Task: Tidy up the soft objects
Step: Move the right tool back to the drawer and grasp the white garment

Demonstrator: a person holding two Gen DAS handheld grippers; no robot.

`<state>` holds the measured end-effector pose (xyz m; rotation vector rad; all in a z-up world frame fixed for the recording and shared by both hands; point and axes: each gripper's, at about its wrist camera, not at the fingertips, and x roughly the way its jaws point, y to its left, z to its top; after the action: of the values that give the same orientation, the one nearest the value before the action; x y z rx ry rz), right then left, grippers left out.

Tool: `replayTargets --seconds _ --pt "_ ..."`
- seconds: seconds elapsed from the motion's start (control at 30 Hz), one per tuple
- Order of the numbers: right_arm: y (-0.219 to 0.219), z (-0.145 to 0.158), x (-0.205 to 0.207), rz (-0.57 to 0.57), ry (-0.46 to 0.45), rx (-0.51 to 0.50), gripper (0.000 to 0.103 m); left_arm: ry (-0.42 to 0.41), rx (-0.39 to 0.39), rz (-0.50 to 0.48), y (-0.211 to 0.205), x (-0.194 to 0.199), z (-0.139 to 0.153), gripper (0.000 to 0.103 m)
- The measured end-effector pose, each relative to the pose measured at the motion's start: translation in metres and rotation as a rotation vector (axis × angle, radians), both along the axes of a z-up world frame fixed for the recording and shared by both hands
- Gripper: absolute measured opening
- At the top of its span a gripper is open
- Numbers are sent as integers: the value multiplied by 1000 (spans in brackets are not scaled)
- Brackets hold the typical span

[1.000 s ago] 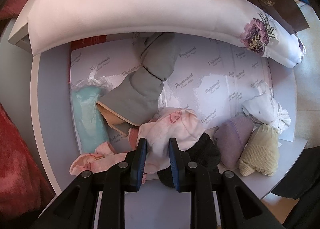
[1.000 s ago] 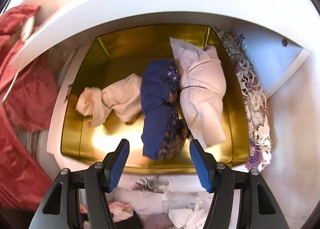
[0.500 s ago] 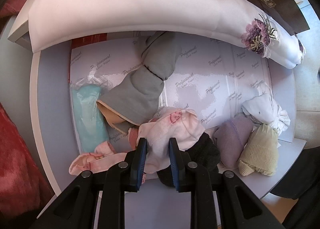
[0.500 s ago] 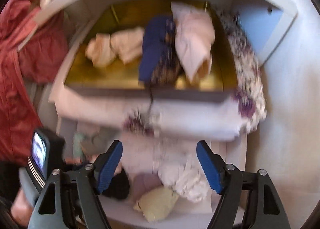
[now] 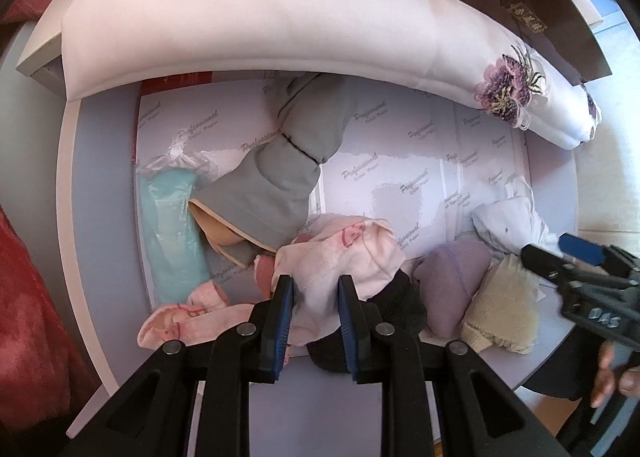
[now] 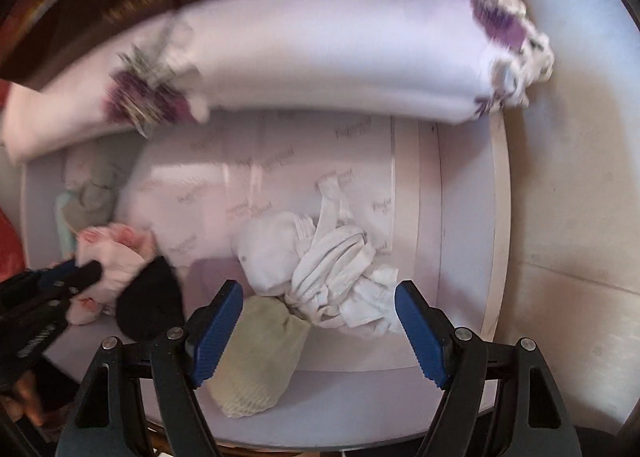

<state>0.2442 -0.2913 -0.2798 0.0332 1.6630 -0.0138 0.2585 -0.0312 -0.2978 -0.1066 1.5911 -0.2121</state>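
Observation:
My left gripper [image 5: 314,305] is shut on a pink-and-white sock [image 5: 344,253] at the near edge of the round table; the fabric is pinched between its blue pads. A black sock [image 5: 400,309], a lilac sock [image 5: 452,289] and a pale yellow sock [image 5: 500,313] lie to its right. My right gripper [image 6: 316,297] points down with its jaws wide, open, above a knotted white cloth [image 6: 320,269]; nothing is between the pads. The yellow sock [image 6: 256,357] lies under its left finger. It also shows at the right edge of the left wrist view as the right gripper [image 5: 576,257].
A rolled grey garment [image 5: 280,177] and a teal item in plastic wrap [image 5: 172,225] lie on printed paper sheets [image 5: 400,161]. A long white pillow with purple flowers [image 5: 280,25] runs along the back. Red fabric [image 5: 24,317] hangs at the left. A hand [image 5: 608,373] holds the right gripper.
The right wrist view has swung from the gold box of clothes down to the table, and its jaws stand wider. The right gripper has come into the left wrist view. The left gripper stays put.

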Motion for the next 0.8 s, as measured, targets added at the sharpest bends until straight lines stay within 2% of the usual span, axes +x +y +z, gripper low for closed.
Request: replayTargets --seconds 0.23,0.33,0.37,0.4,0.5,0.63,0.7,0.8 --pt "4 -21 4 17 23 -41 82 -2 -41 22 13 1 5 22" --pt "6 -28 5 35 25 -60 75 -12 -75 43 18 1 15 22" --pt "8 -29 6 51 21 -82 67 -16 -87 48 19 1 17 21" --pt "7 -30 6 61 19 -96 65 -22 -105 56 22 1 21 21" --pt "11 -30 7 85 17 -111 61 -41 -145 78 26 2 31 19" --pt "11 -31 6 81 26 -109 62 -74 -209 107 34 1 46 17" --pt "7 -33 8 54 33 -95 62 -82 -211 106 34 3 50 17" --pt "5 -35 10 48 36 -91 64 -81 -166 82 33 3 48 17"
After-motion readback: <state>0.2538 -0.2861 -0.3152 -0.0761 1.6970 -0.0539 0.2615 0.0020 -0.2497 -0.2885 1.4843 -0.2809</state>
